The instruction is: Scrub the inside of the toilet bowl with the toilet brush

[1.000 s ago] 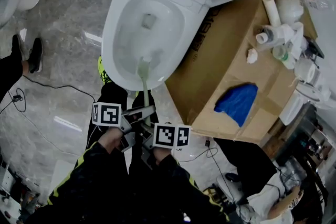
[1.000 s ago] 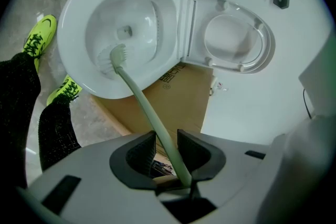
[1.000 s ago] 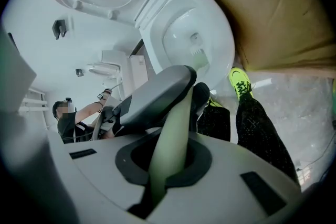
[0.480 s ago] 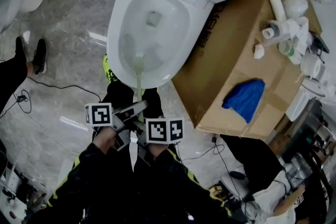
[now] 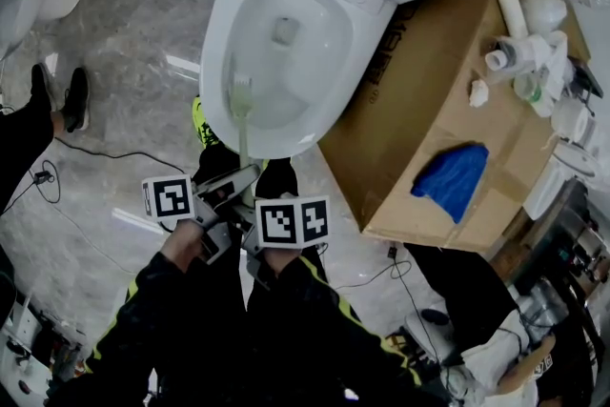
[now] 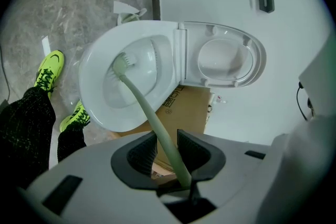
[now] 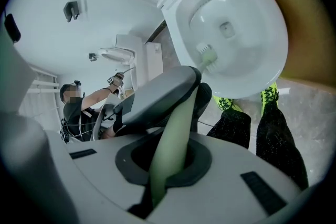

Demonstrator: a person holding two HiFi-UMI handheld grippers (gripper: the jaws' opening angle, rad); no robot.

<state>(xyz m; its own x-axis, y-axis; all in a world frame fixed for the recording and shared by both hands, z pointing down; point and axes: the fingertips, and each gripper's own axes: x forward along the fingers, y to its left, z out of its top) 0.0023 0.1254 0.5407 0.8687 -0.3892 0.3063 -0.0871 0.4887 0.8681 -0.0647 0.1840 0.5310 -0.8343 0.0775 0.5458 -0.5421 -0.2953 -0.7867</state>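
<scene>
The white toilet bowl (image 5: 315,100) stands open with its lid (image 6: 226,55) up. A pale green toilet brush has its head (image 5: 240,95) against the bowl's inner left wall, and its long handle (image 5: 244,148) runs back to both grippers. My left gripper (image 5: 233,186) is shut on the handle, which passes between its dark pads (image 6: 140,150). My right gripper (image 5: 253,238) is shut on the handle just behind it. The brush head (image 7: 207,54) also shows in the right gripper view, low in the bowl (image 7: 252,55).
A large cardboard box (image 5: 429,119) stands right of the toilet, with a blue cloth (image 5: 453,181) and several bottles and rolls (image 5: 519,52) on it. My green shoes (image 6: 50,68) are at the bowl's front. Cables (image 5: 86,157) lie on the floor. Another person's shoes (image 5: 71,95) are at left.
The brush head has slid from the bowl's front toward its left inner wall. Both grippers have shifted a little left with the handle.
</scene>
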